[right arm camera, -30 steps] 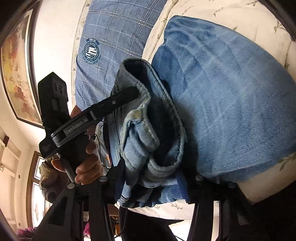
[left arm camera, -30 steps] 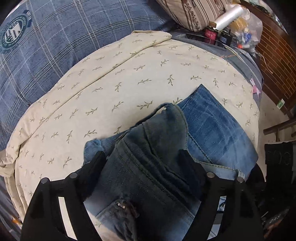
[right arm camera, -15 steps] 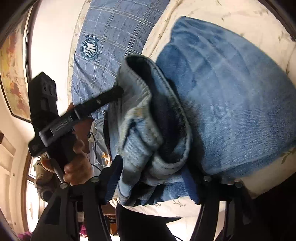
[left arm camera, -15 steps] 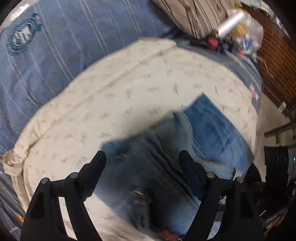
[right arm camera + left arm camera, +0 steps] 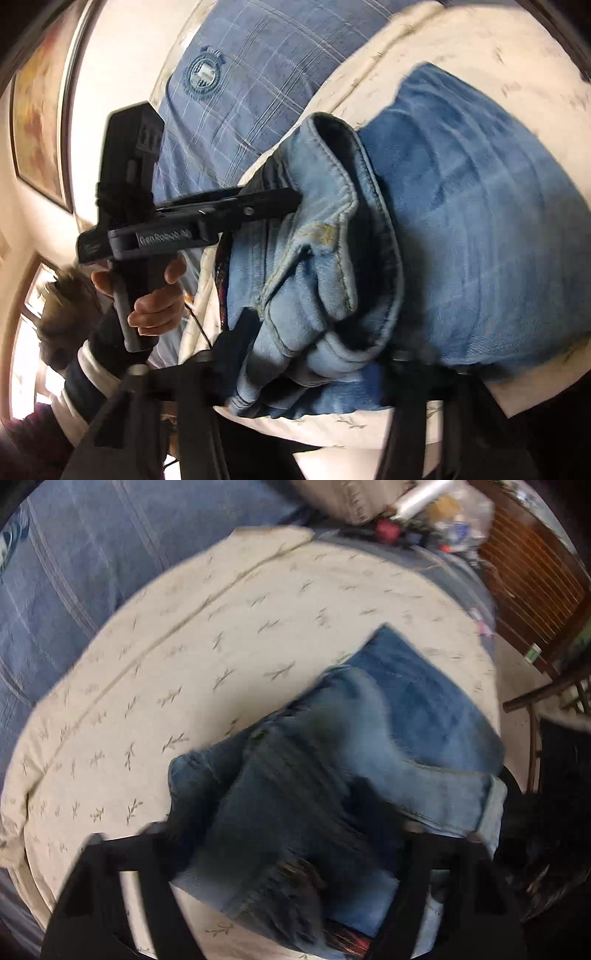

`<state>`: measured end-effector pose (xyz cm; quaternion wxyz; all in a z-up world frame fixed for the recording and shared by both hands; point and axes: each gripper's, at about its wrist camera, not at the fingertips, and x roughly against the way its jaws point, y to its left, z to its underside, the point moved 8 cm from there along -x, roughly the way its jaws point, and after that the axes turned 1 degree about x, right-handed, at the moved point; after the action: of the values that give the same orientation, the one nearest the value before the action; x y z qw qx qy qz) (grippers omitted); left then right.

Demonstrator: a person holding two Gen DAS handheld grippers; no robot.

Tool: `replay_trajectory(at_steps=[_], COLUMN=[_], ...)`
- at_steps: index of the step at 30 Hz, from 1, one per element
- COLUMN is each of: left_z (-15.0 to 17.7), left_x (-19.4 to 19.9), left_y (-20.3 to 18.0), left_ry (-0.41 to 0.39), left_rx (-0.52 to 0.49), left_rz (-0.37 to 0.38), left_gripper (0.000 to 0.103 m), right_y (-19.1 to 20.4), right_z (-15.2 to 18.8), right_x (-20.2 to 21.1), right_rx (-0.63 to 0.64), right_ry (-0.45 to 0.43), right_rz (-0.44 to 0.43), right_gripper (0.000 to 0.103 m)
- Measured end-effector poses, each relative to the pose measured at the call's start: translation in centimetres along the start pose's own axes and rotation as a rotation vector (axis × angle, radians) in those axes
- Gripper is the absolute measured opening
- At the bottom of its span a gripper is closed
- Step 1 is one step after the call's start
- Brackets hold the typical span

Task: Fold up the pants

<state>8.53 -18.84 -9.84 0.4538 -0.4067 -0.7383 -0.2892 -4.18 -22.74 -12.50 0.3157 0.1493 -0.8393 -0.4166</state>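
Note:
Blue denim pants [image 5: 369,738] lie partly folded on a cream leaf-print quilt [image 5: 221,646]. The left gripper [image 5: 288,834] points steeply down onto the bunched dark waist end. Its jaws are closing with denim filling the gap and touching both fingers. From the right wrist view, one of its fingers [image 5: 266,197] digs into the waistband, with a hand [image 5: 155,302] on the handle. The right gripper [image 5: 317,354] is also closing, and a thick roll of the pants [image 5: 332,295] is squeezed between its fingers. A flat lighter denim leg [image 5: 480,221] spreads beyond.
A blue plaid blanket [image 5: 74,572] lies past the quilt. A striped pillow [image 5: 351,498] and a heap of bottles and bags [image 5: 424,509] sit at the far edge. A brick wall [image 5: 535,572] and a wooden chair rail [image 5: 535,698] stand to the right.
Both pairs of jaws have narrowed onto the denim. The right view has risen and rolled, and the waistband roll looks more bunched. The left view is now blurred by motion.

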Motion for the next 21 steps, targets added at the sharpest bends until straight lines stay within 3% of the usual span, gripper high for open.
replay_trajectory(at_steps=[1,3,7,10,13,14,16,17,20,21], left_z=[-0.1,-0.9,-4.3,-6.2,-6.9,-6.8,-6.7,-6.6,-6.3,-6.1], left_x=[0.9,3.3,5.9,3.7,-1.7,-3.1,-3.6,-3.1,0.6,1.9], left_y=[0.0,-0.4,-2.9,-4.8,-5.6,-5.6,-5.8,-5.7,-4.1,-3.2], left_ry=[-0.015,-0.058,-0.136,-0.137,-0.041,-0.030,-0.039,-0.042,-0.072,-0.095], left_rx=[0.015,0.060,0.052,0.024,0.062,0.064,0.048,0.054,0.159,0.206], left_rz=[-0.001,0.053,0.091,0.060,0.005,-0.049,-0.108,-0.099,-0.011,0.012], left_gripper=[0.053,0.045,0.045,0.047,0.050,0.055,0.058,0.058,0.058,0.062], right_y=[0.4,1.3,0.9,-2.2,-7.2,-8.0,-7.4,-7.0,-5.6,-5.5], right_z=[-0.4,-1.1,-2.6,-3.5,-3.2,-3.1,-3.3,-3.6,-5.8,-6.9], right_x=[0.7,2.2,6.0,7.1,6.0,5.8,6.4,6.9,10.0,10.8], right_rx=[-0.010,0.010,0.036,0.005,-0.090,-0.135,-0.144,-0.116,-0.025,-0.006], right_ry=[-0.014,-0.048,-0.153,-0.186,-0.138,-0.133,-0.129,-0.128,-0.219,-0.255], right_rz=[-0.041,-0.063,-0.047,0.048,0.145,0.119,0.089,0.098,0.144,0.160], right_gripper=[0.030,0.029,0.029,0.029,0.034,0.035,0.041,0.049,0.076,0.080])
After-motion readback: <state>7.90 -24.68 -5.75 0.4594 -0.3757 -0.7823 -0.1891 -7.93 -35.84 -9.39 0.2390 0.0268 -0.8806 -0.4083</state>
